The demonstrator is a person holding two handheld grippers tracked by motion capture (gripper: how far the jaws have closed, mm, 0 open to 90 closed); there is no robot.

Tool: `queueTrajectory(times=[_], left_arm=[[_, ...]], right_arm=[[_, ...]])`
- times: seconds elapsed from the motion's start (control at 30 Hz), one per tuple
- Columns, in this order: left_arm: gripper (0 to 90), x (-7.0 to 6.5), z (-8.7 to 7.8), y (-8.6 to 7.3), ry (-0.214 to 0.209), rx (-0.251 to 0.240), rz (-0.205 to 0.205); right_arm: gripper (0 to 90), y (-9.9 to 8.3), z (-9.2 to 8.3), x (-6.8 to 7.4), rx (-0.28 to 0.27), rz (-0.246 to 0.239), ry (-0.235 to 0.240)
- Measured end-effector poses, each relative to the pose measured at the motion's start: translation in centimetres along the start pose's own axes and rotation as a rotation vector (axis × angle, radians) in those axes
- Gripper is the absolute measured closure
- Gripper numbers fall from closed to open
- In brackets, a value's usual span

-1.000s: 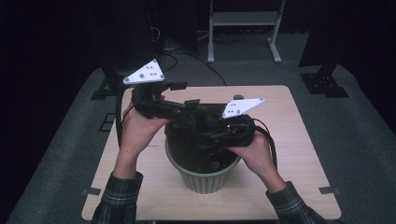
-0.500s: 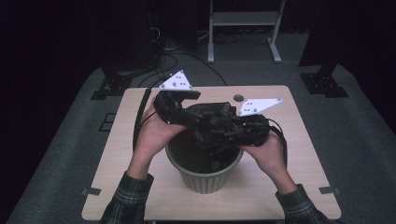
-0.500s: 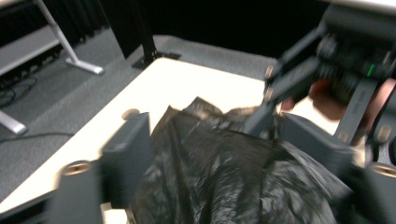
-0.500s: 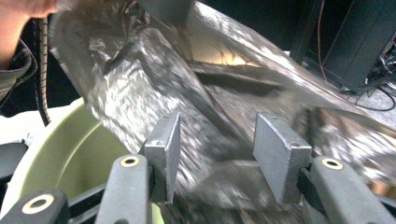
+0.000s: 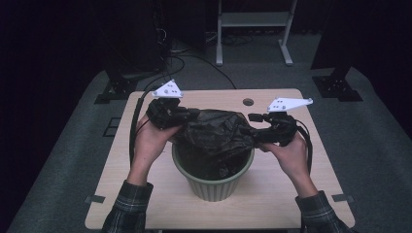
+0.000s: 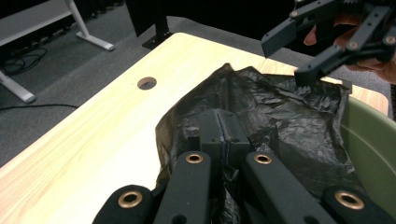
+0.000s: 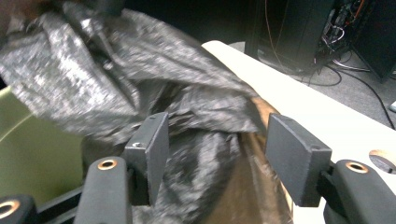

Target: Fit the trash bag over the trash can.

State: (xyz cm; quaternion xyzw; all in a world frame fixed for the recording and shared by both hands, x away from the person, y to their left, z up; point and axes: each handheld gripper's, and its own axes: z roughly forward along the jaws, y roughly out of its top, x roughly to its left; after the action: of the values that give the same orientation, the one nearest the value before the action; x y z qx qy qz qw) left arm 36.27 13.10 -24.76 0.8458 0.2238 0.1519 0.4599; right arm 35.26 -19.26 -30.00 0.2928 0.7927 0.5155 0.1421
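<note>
Lining the pot with a black bag

The left gripper (image 6: pixel 218 135) is clamped on the black bag (image 5: pixel 214 133); the right gripper (image 7: pixel 215 154) gapes beside it, apparently to spread it over the green pot (image 5: pixel 214 187) below both.

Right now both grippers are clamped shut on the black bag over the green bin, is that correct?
Not quite. The left gripper is shut on the black bag over the green bin, but the right gripper stands open around it, as the right gripper view shows.
</note>
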Motion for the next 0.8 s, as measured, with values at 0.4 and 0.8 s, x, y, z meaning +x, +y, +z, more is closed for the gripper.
queueTrajectory(times=[0.4,0.8], left_arm=[[90.0,1.4,-0.3,-2.2,0.017,0.002,-0.068],[90.0,4.0,-1.2,-6.5,0.068,0.03,-0.196]], right_arm=[[82.7,0.4,2.2,-0.8,-0.007,0.004,0.064],[89.6,-0.1,-1.8,1.8,-0.058,-0.105,0.156]])
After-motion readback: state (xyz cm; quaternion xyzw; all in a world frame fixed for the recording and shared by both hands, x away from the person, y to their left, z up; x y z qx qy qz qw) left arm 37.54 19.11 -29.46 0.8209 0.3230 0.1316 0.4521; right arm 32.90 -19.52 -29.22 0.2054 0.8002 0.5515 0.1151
